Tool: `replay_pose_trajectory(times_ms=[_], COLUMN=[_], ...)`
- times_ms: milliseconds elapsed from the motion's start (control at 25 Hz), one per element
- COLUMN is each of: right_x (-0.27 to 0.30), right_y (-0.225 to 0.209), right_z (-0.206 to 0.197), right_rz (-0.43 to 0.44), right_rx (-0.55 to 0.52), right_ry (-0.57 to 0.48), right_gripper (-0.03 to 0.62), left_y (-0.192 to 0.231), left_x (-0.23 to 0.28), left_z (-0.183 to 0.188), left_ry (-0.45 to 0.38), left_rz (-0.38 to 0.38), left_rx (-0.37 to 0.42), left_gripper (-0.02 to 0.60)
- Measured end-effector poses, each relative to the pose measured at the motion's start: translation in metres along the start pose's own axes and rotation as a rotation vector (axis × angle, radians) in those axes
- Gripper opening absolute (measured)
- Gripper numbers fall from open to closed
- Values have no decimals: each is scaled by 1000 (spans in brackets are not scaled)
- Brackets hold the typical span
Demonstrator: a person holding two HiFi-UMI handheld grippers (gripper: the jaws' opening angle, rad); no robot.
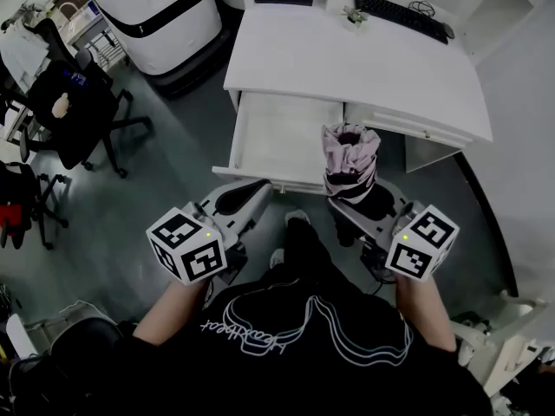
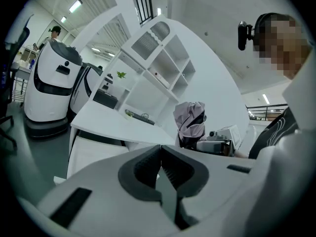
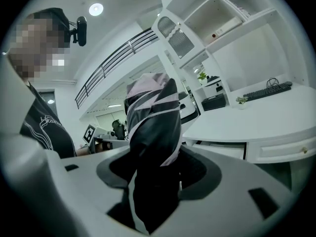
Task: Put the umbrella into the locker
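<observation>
A folded pink-and-black umbrella point(image 1: 349, 159) stands upright, its lower end clamped in my right gripper point(image 1: 360, 204), just in front of the white desk. In the right gripper view the umbrella point(image 3: 153, 132) fills the gap between the dark pads of that gripper point(image 3: 155, 169). The desk's wide drawer point(image 1: 260, 137) is pulled out and shows a bare white bottom. My left gripper point(image 1: 251, 193) hovers near the drawer's front edge, left of the umbrella. Its jaws point(image 2: 160, 154) are shut with nothing in them. From the left gripper view the umbrella point(image 2: 190, 120) shows at the right.
The white desk point(image 1: 347, 59) carries a keyboard point(image 1: 401, 14) at the back. A closed drawer front point(image 1: 416, 128) lies right of the open one. A black office chair point(image 1: 78, 111) and a white machine point(image 1: 160, 16) stand to the left. White shelves point(image 2: 158, 68) rise behind the desk.
</observation>
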State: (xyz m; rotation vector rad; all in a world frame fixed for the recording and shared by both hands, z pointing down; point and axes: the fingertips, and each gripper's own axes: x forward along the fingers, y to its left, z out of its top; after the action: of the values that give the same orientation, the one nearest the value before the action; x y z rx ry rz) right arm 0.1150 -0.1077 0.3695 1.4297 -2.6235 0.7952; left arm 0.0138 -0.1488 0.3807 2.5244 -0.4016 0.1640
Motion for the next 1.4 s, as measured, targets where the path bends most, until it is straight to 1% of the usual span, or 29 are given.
replay_pose_trajectory(times_ms=[160, 280, 440, 680, 880, 1120, 1400], right_x=[26, 50, 84, 132, 172, 204, 241], right_y=[-20, -37, -61, -91, -111, -143, -178], right_z=[10, 14, 15, 4, -27, -71, -127], right_rz=[37, 60, 81, 114, 133, 132, 112], right_rx=[-28, -63, -83, -187, -255, -343, -391], right_ry=[50, 111, 188, 308, 432, 589, 750], right_gripper=[250, 252, 250, 250, 250, 252, 252], left_y=[14, 29, 50, 75, 102, 130, 151], left_x=[8, 15, 21, 25, 18, 13, 0], left_z=[8, 17, 27, 44, 53, 48, 45], left_ry=[-5, -16, -33, -47, -71, -82, -79], left_rz=[44, 82, 126, 202, 270, 328, 387], left_rx=[-13, -27, -57, -77, -104, -155, -179], left_gripper=[6, 6, 6, 6, 5, 6, 6])
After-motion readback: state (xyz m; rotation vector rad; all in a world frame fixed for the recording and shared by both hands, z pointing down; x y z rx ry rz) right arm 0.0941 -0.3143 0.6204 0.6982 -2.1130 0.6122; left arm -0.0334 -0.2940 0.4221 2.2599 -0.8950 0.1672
